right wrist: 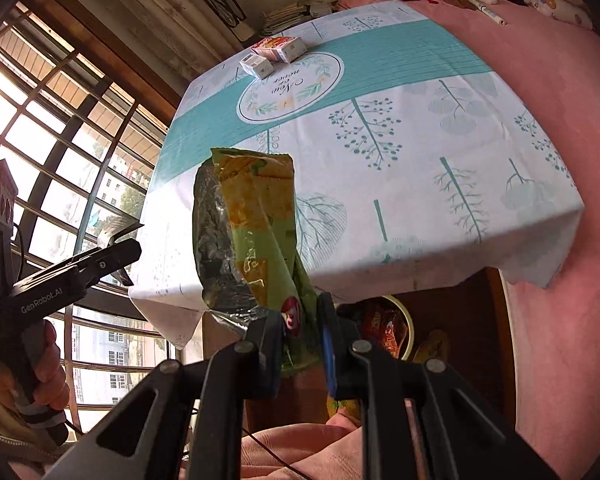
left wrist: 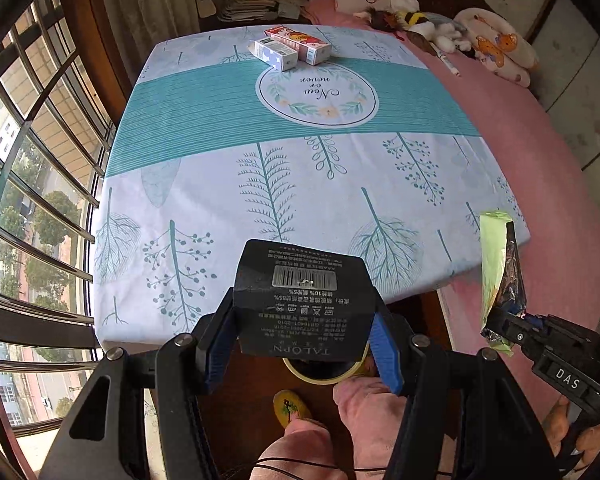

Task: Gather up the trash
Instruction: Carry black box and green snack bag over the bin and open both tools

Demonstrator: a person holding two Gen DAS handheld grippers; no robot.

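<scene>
My left gripper (left wrist: 302, 344) is shut on a black box (left wrist: 302, 292) with a barcode, held above a yellow-rimmed bin (left wrist: 324, 372) below the table's near edge. My right gripper (right wrist: 302, 344) is shut on a green snack wrapper (right wrist: 256, 232) with a silver inside, held upright in front of the table; the wrapper also shows in the left wrist view (left wrist: 498, 272). The bin (right wrist: 404, 320) holds colourful wrappers. Two small cartons, a red one (left wrist: 298, 45) and a white one (left wrist: 274, 54), lie at the table's far side; in the right wrist view they are the red carton (right wrist: 278, 48) and the white carton (right wrist: 256, 66).
The table (left wrist: 220, 160) has a white and teal leaf-print cloth. A pink bed (left wrist: 540, 152) with pillows and stuffed toys (left wrist: 432, 26) runs along the right. A barred window (left wrist: 28, 160) is at the left. Stacked papers (left wrist: 248, 8) lie beyond the table.
</scene>
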